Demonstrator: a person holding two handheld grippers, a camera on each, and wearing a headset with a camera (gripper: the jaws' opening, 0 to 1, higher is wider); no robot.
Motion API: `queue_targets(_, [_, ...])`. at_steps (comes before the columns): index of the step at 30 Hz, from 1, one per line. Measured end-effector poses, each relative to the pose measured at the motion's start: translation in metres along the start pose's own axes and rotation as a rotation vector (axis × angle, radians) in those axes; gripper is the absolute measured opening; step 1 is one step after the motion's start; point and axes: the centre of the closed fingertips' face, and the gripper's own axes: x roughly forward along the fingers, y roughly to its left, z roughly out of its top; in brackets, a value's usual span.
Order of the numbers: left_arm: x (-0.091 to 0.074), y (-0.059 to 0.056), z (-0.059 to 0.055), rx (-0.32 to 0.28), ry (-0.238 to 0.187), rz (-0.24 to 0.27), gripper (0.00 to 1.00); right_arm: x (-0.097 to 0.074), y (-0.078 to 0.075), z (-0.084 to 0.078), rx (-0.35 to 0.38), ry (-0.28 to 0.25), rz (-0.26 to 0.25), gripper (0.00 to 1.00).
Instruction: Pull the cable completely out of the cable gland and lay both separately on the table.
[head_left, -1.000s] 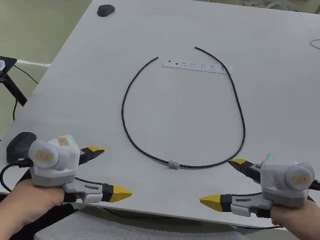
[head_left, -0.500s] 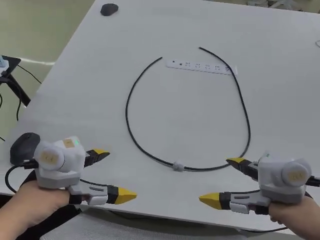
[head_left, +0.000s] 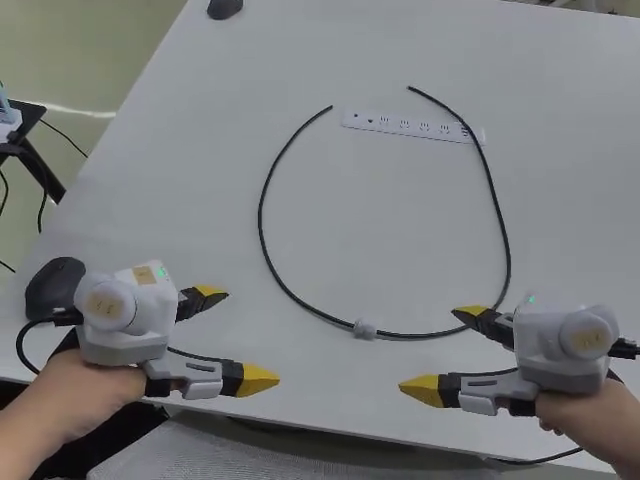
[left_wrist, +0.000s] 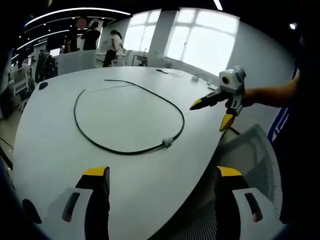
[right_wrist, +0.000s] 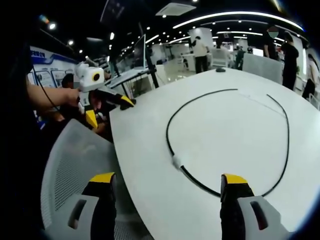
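white table (head_left: 380, 230) in an open office is carrying the whole setup; ppl are standing far off in the bg of both gripper views. black cable (head_left: 261, 215) is lying on it in a big open loop, both ends pointing twd a white power strip (head_left: 412, 127) at the far side: one end just beside the strip, the other running across its right end. small grey gland (head_left: 366, 329) is sitting threaded on the cable at the near bottom of the loop, also showing in left gripper view (left_wrist: 167, 143) and right gripper view (right_wrist: 176, 161). dark mouse (head_left: 224, 8) is sitting at the far edge, well apart.

left gripper (head_left: 232, 335) is hovering over the near table edge, left of the gland, jaws spread wide, gripping nothing. right gripper (head_left: 442, 350) is hovering at the near edge on the other side, jaws also wide apart and empty, upper tip near the cable but apparently not touching.

step in hand, imo: approach, before any grasp. cable is not yet out of the gland, so the task is basically at the start. next move prob calls for one gripper closing on the gland to pin it and the other pinching the cable right beside it, then pulling along the cable's line. gland is sitting mid-cable, so a long length is going to have to slide through, prob w/ regrips. thin cable flat on the table is looking hard to pinch.
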Motion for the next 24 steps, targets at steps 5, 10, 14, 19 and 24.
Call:
queue_targets(5, [0.004, -0.001, -0.004, 0.006, 0.014, -0.008, 0.87, 0.007, -0.001, 0.002, -0.019, 0.015, 0.008, 0.86])
queue_targets(10, [0.006, -0.002, -0.004, 0.012, 0.011, -0.017, 0.87, 0.014, -0.005, 0.002, -0.031, 0.031, 0.009, 0.84])
queue_targets(14, [0.008, -0.001, -0.006, 0.01, 0.012, -0.019, 0.88, 0.019, -0.007, 0.002, -0.046, 0.048, 0.007, 0.82])
queue_targets(19, [0.011, -0.002, -0.008, 0.007, 0.014, -0.027, 0.88, 0.03, -0.008, 0.001, -0.072, 0.086, 0.013, 0.75])
queue_targets(24, [0.013, -0.002, -0.009, 0.003, 0.015, -0.032, 0.88, 0.042, -0.009, 0.0, -0.1, 0.121, 0.02, 0.67])
